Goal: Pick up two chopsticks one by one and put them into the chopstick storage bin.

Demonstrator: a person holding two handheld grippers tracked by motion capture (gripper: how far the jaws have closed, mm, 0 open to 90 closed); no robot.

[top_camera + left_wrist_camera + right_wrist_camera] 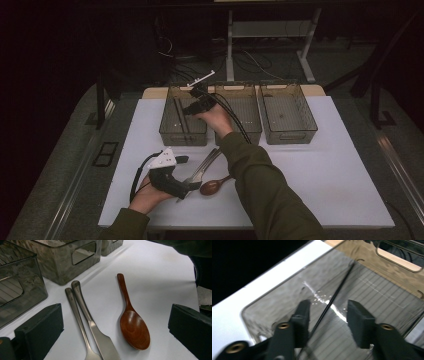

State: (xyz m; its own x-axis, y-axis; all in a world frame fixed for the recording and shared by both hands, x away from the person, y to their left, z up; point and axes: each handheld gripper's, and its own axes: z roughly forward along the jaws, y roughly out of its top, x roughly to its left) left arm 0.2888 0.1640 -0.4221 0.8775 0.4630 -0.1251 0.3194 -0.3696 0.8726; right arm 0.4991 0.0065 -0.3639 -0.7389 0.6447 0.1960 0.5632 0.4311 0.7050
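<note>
Sorting cutlery into bins: right gripper (192, 107), jaws apart over left bin (274, 302), a black chopstick (337, 293) lying free inside; left gripper (182, 187), jaws wide and empty, poised over fork (75, 315), knife (86, 312), wooden spoon (133, 327) awaiting binning.

I see a dark room. The white table top (325, 165) sits on a grey floor (60, 170). Behind it stand the white legs of a desk (230, 45), with black cables (250, 60) lying on the floor beneath it. The far wall is all shadow.
</note>
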